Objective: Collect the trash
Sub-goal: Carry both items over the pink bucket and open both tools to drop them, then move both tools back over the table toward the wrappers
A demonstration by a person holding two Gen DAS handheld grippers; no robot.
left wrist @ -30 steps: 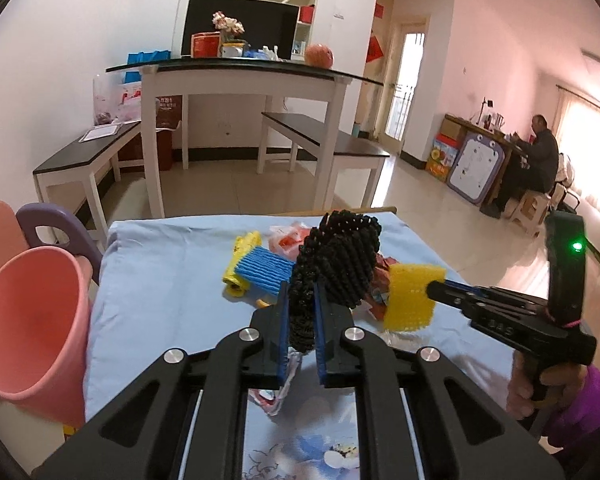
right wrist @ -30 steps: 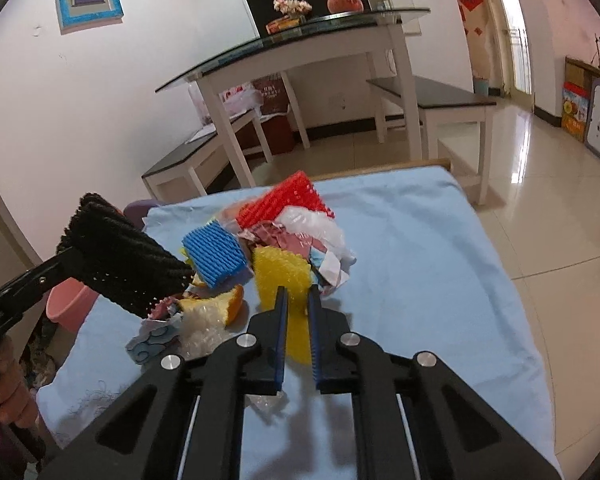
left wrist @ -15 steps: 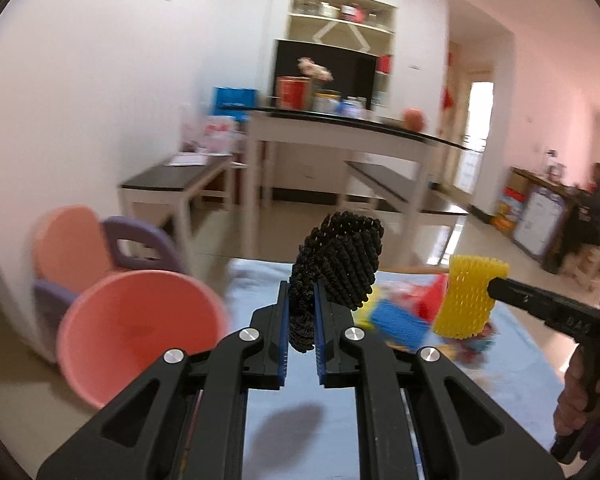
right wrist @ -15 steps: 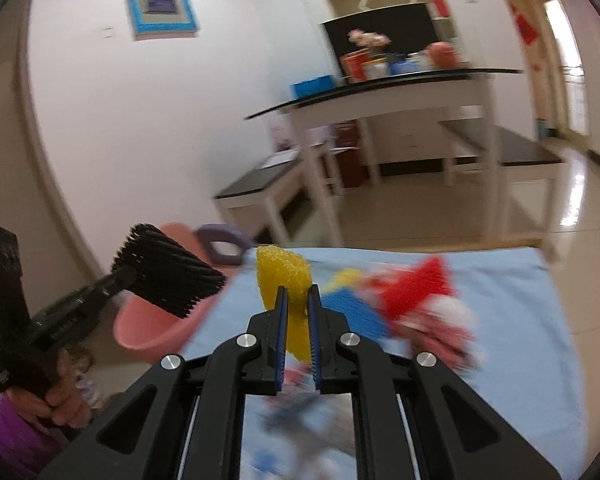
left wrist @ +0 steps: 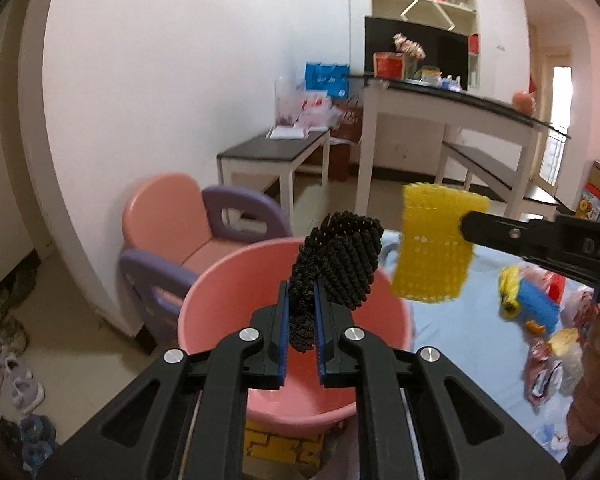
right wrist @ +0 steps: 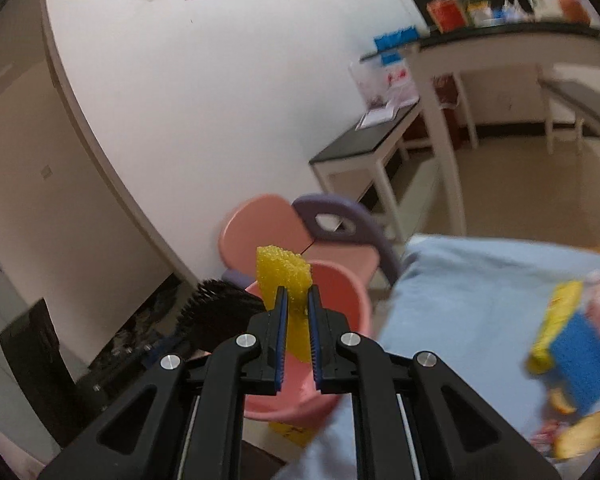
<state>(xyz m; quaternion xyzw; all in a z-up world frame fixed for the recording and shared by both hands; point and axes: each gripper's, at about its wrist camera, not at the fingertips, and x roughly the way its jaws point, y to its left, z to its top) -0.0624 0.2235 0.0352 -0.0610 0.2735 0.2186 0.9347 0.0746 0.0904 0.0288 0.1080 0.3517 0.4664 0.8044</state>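
My left gripper (left wrist: 301, 294) is shut on a black foam net (left wrist: 336, 256) and holds it above the pink bucket (left wrist: 228, 300). My right gripper (right wrist: 297, 300) is shut on a yellow foam net (right wrist: 288, 280), also over the pink bucket (right wrist: 340, 292). In the left wrist view the yellow net (left wrist: 436, 248) hangs at the bucket's right rim. The black net (right wrist: 216, 320) shows left of the right gripper. More trash lies on the blue-covered table (left wrist: 460, 320): a blue and yellow foam net (left wrist: 532, 306) and wrappers (left wrist: 556, 364).
A pink and purple child's chair (left wrist: 180, 232) stands behind the bucket by the white wall. A yellow box (left wrist: 284, 446) sits under the bucket. Shoes (left wrist: 16, 380) lie on the floor at left. White benches and a tall table (left wrist: 440, 108) stand further back.
Both grippers have swung left from the trash pile on the table to above the pink bucket, each still holding its foam net.
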